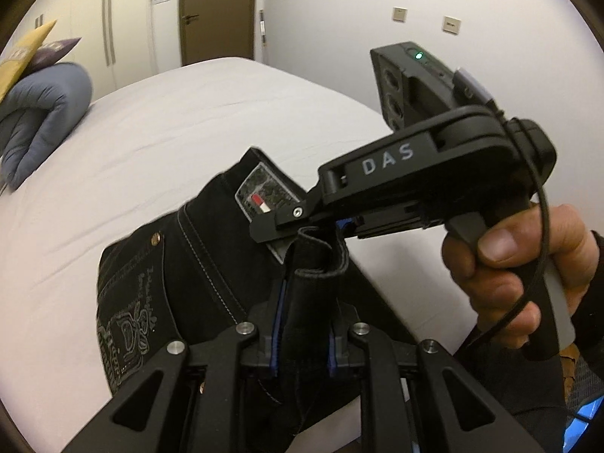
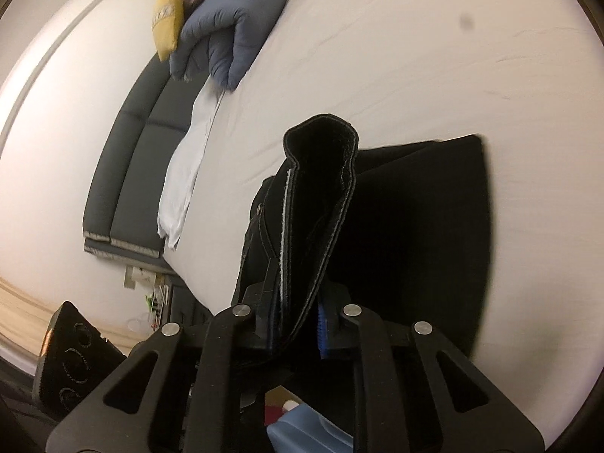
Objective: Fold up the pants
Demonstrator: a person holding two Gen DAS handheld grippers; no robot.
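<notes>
White sheeting covers the bed (image 1: pixel 181 128), where black pants (image 1: pixel 170 264) lie near its edge, part of the fabric raised off the mattress by two handheld grippers. Behind stand pale walls, a brown door (image 1: pixel 217 11) and a rolled blue-grey duvet (image 1: pixel 41 113) at the far end of the bed.

The left wrist view shows what the other does not: the embroidered back pocket (image 1: pixel 128 321), the waistband patch (image 1: pixel 264 196) and the person's right hand (image 1: pixel 517 275) wrapped round the pistol grip of the right gripper (image 1: pixel 324 232), thumb over the trigger, a cable trailing from the handle. That gripper reaches in from the right with its fingers closed on a fold of hemmed fabric. In the foreground the left gripper (image 1: pixel 304 336) has its blue-padded fingers pressed together on a strip of the same cloth.

The right wrist view shows the bed tilted, a dark padded headboard (image 2: pixel 128 173) beside it, a yellow cushion (image 2: pixel 168 15) against the duvet (image 2: pixel 230 30), and a speaker (image 2: pixel 71 355) low at left. There the right gripper (image 2: pixel 298 324) pinches a doubled, seamed edge of the pants (image 2: pixel 415 226) that stands upright between its fingers, the remainder spread dark across the sheet (image 2: pixel 415 56).
</notes>
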